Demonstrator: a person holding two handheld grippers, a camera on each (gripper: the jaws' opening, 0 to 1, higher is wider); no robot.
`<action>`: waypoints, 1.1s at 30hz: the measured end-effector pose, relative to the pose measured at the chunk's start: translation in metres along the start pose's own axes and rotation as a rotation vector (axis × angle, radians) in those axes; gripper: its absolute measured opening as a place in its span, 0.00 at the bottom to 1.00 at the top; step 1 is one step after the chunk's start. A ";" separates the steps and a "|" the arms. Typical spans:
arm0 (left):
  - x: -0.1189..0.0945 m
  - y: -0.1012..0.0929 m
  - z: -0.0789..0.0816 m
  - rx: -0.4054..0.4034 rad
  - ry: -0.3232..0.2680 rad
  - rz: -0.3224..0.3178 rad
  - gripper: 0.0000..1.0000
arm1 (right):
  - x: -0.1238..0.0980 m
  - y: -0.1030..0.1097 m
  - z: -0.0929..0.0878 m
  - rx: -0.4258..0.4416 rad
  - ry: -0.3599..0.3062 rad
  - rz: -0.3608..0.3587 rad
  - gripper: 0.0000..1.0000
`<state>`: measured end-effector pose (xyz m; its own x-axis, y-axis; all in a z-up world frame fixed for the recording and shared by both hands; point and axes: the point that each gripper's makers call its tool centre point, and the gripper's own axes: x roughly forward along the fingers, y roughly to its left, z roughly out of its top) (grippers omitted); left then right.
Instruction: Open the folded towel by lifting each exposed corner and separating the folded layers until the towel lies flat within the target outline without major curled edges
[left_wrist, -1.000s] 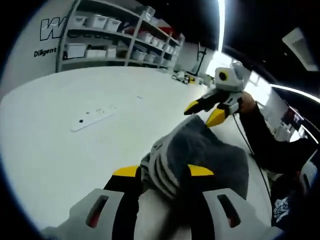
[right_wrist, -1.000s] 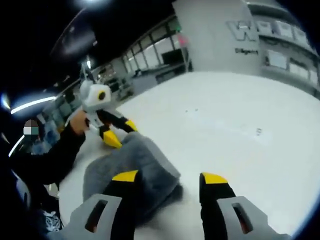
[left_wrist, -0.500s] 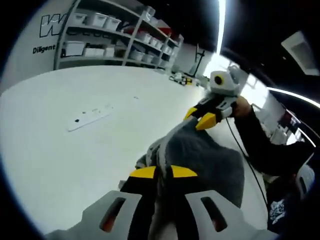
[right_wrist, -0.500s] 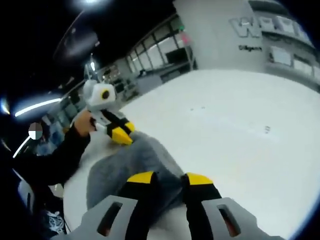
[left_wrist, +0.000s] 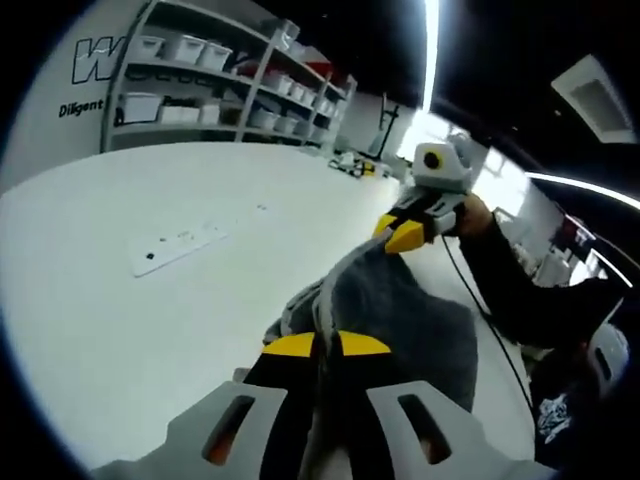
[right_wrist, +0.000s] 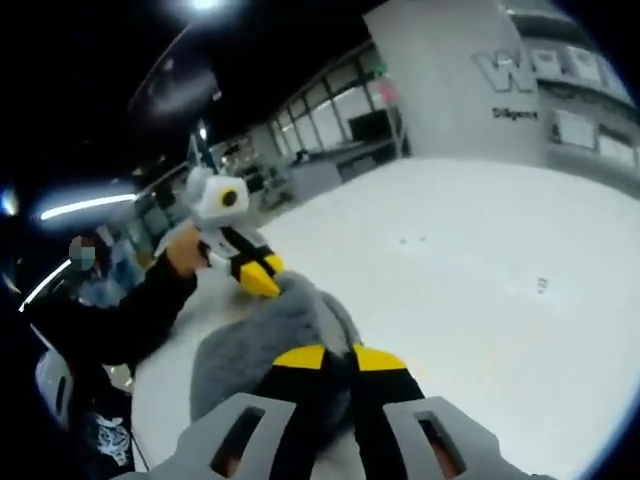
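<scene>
Towel (left_wrist: 400, 310) pinched at both ends, lifted off the white table (left_wrist: 150, 330).

Left gripper (left_wrist: 326, 345) has its yellow-tipped jaws closed on the striped near edge of the grey cloth (folds bunch just above the tips). Right gripper (right_wrist: 338, 357) is likewise clamped on the opposite edge, and appears across the cloth in the left gripper view, held by a dark sleeve (left_wrist: 520, 290). A white power strip (left_wrist: 178, 247) lies well apart on the table, shelving (left_wrist: 220, 85) behind.

Glaring ceiling strips, dim, edge-warped surroundings
</scene>
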<state>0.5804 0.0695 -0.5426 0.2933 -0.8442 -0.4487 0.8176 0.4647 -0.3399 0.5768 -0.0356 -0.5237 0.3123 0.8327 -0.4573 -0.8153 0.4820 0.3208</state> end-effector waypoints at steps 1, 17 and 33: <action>-0.001 -0.001 0.001 0.002 -0.002 -0.001 0.04 | 0.000 0.002 0.001 -0.006 -0.006 0.009 0.04; -0.009 0.007 0.008 0.020 -0.014 -0.031 0.04 | -0.002 0.018 0.011 0.001 -0.079 0.099 0.01; -0.013 -0.002 0.008 0.064 -0.027 -0.071 0.04 | -0.006 0.031 0.015 -0.027 -0.088 0.122 0.01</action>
<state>0.5787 0.0772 -0.5295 0.2464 -0.8816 -0.4025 0.8665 0.3864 -0.3161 0.5574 -0.0212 -0.4986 0.2506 0.9057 -0.3419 -0.8624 0.3693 0.3462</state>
